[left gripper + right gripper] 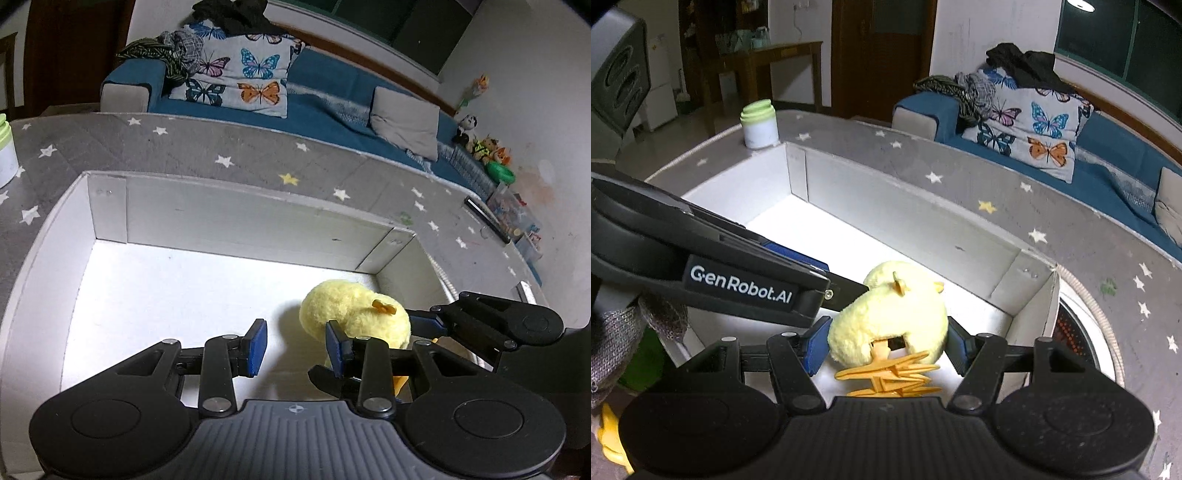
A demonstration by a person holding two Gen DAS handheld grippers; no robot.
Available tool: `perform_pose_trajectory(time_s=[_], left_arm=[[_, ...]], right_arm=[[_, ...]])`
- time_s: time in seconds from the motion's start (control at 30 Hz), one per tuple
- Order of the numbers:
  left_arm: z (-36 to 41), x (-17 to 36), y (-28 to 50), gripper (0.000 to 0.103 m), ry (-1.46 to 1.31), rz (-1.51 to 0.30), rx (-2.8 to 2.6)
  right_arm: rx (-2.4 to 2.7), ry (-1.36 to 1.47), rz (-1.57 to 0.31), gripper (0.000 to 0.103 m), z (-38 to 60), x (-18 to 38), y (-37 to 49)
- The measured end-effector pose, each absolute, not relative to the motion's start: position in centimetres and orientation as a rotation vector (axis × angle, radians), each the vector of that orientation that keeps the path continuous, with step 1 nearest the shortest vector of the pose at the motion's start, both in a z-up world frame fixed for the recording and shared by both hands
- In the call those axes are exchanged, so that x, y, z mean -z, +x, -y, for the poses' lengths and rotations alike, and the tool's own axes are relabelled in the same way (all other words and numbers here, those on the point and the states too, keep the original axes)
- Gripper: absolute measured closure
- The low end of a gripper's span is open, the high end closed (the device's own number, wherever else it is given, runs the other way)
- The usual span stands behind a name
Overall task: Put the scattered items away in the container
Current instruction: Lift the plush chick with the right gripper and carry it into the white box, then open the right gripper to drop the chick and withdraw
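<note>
"GenRobot.AI" reads in white on the left gripper [827,269], which reaches across the white box [905,206]; its blue fingers [256,347] gape with nothing between them. A green-lidded jar [759,123] stands behind the box. The right gripper [888,341] clasps the yellow plush duck [890,314] inside the box, near its right wall.

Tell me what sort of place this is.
Most likely a home living room: a blue sofa with a butterfly-print cushion, soft toys lined along the wall, and a star-patterned table cover under a white box.
</note>
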State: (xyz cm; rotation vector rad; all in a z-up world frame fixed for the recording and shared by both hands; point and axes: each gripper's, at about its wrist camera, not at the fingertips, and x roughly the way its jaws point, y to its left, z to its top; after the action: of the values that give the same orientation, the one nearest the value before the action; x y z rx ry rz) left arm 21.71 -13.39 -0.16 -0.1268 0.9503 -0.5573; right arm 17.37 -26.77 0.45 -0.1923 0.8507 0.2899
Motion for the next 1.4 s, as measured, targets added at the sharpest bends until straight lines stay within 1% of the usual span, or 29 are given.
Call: perform_pose_trajectory(time_s=[0.23, 0.4, 0.77, 0.83, 0.87, 1.03, 1.1, 1.23, 1.3, 1.4], left_arm=[[13.8, 0.9, 22.0, 0.066, -0.116, -0.967, 0.555], [13.8, 0.3, 21.6, 0.066, -0.104, -0.949, 0.546], [13.9, -1.6, 20.1, 0.066, -0.067, -0.889, 0.527], [13.7, -2.1, 19.5, 0.066, -0.067, -0.873, 0.524], [13.5, -2.5, 19.2, 0.066, -0.065, -0.863, 0.523], [12.3, -4.0, 16.7, 0.066, -0.071, -0.812, 0.516], [11.7, -4.5, 15.4, 0.066, -0.063, -0.793, 0.503], [10.4, -5.1, 12.7, 0.066, -0.045, -0.753, 0.475], [9.5, -5.2, 11.4, 0.066, -0.051, -0.742, 0.464], [8.2, -5.1, 9.3, 0.066, -0.060, -0.730, 0.442]], right_arm=[[-0.281, -0.217, -0.883, 0.038, 26.6, 0.4, 17.7], [-0.279, -0.205, -0.887, 0.038, 26.8, 0.1, 18.0], [-0.275, -0.180, -0.793, 0.036, 27.6, -2.5, 15.2], [-0.274, -0.174, -0.774, 0.033, 27.8, -3.0, 14.6], [-0.273, -0.172, -0.764, 0.027, 27.9, -3.3, 14.3], [-0.274, -0.156, -0.707, 0.026, 28.1, -4.8, 12.2], [-0.286, -0.136, -0.683, 0.021, 28.1, -5.4, 10.7], [-0.317, -0.106, -0.643, 0.017, 27.7, -6.1, 7.9], [-0.336, -0.099, -0.623, 0.012, 27.2, -6.3, 6.3], [-0.361, -0.099, -0.610, 0.010, 26.4, -6.2, 4.2]])
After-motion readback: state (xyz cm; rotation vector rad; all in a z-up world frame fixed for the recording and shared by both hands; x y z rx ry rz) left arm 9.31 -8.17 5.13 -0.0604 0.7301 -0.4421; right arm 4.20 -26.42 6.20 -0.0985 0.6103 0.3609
